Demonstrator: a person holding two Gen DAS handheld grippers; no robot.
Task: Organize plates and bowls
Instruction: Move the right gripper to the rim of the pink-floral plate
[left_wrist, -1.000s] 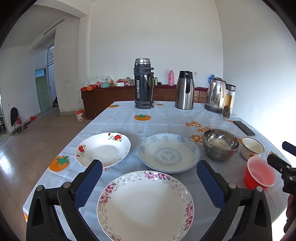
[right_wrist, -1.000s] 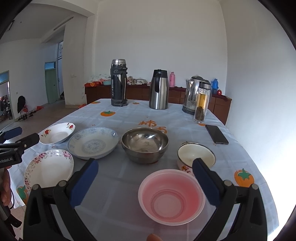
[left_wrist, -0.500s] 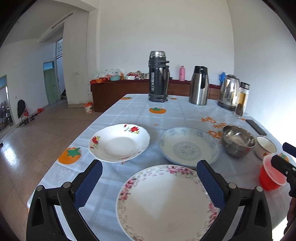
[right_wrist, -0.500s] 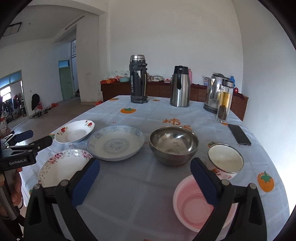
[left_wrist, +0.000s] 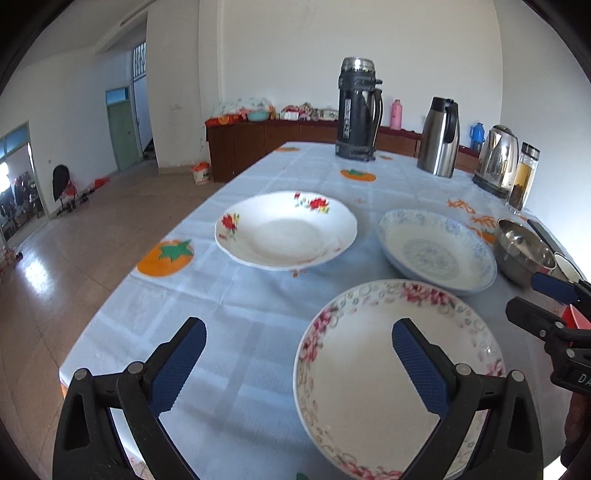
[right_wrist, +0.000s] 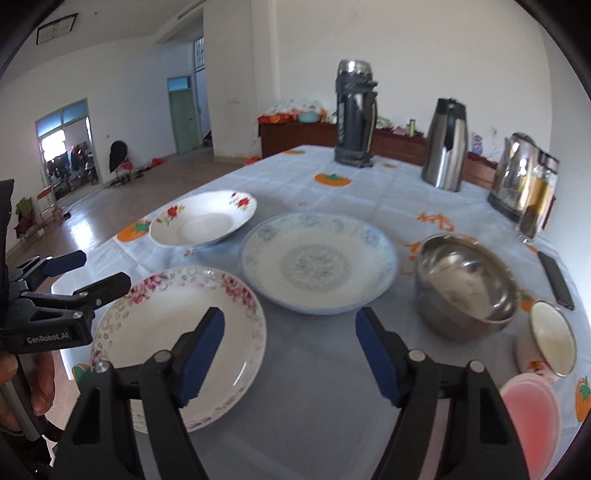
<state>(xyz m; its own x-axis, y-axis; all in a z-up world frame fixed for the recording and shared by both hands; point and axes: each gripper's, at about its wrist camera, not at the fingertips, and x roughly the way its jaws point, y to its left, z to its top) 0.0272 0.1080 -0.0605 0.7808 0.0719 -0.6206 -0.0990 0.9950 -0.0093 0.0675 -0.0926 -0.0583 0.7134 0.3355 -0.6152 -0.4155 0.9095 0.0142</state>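
Note:
Three plates lie on the table: a pink-flowered plate (left_wrist: 388, 350) (right_wrist: 173, 332) nearest me, a red-rose plate (left_wrist: 286, 229) (right_wrist: 203, 218) beyond it, and a blue-patterned plate (left_wrist: 436, 249) (right_wrist: 317, 258). A steel bowl (right_wrist: 469, 288), a white enamel bowl (right_wrist: 550, 339) and a pink plastic bowl (right_wrist: 528, 417) sit to the right. My left gripper (left_wrist: 299, 354) is open and empty above the pink-flowered plate's left edge. My right gripper (right_wrist: 290, 350) is open and empty, hovering between that plate and the steel bowl.
A black thermos (left_wrist: 358, 110), a steel jug (left_wrist: 439, 136), an electric kettle (left_wrist: 496, 158) and a tea jar (left_wrist: 522, 177) stand at the table's far side. A black phone (right_wrist: 556, 280) lies by the right edge. The table's left edge (left_wrist: 122, 280) drops to tiled floor.
Both grippers have swung left. The pink-flowered plate now sits right of centre in the left view; the pink plastic bowl has slid to the right view's lower right corner.

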